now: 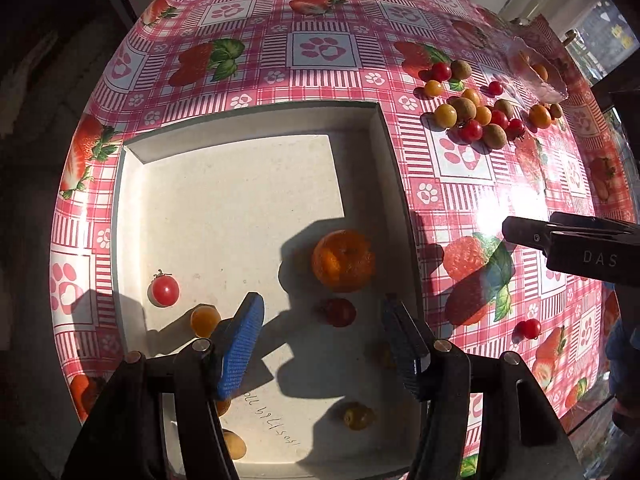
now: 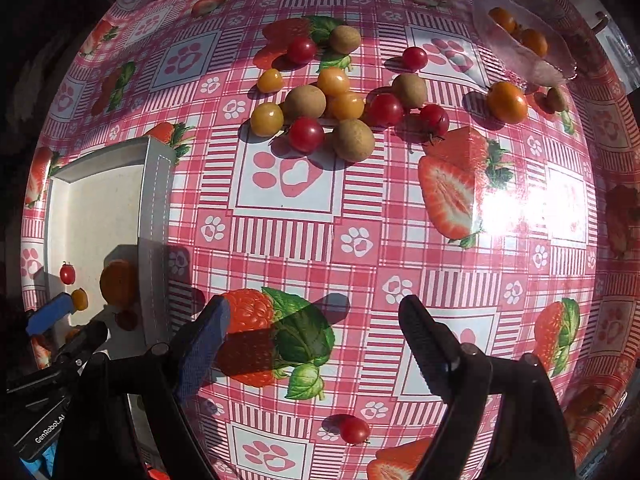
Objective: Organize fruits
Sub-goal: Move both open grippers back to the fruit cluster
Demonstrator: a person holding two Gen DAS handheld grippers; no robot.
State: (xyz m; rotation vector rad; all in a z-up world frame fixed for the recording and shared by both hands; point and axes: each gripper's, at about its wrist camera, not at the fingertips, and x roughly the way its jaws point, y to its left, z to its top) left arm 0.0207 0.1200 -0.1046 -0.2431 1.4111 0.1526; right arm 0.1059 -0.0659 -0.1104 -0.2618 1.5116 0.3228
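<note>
1. Blue-padded fingers of the left gripper (image 1: 322,344) stand wide apart over the near end of the tray (image 1: 394,168), with nothing between them.
2. Under and around those fingers, inside the tray, lie a yellow-green fruit (image 1: 359,416), a tan fruit (image 1: 234,445) by the near wall, a dark red tomato (image 1: 339,312) and a small orange tomato (image 1: 205,321).
3. A little farther in sit an orange (image 1: 343,260), the largest fruit there, and a red tomato with its stem (image 1: 164,290) near the left wall.
4. The right gripper (image 2: 314,340) hangs over the bare tablecloth (image 2: 288,232) just right of the tray, its jaws also spread and empty.
5. One red tomato (image 2: 354,429) lies alone on the cloth below and between those jaws.
6. Well beyond, a loose cluster rests on the cloth: red tomatoes such as one (image 2: 306,134), yellow ones (image 2: 267,119) and tan round fruits (image 2: 353,140), several touching.
7. Off to its right sits a single orange tomato (image 2: 507,102).
8. Farthest, a clear plastic bag (image 2: 520,64) lies near the table's edge with a few orange tomatoes (image 2: 534,42) inside.
</note>
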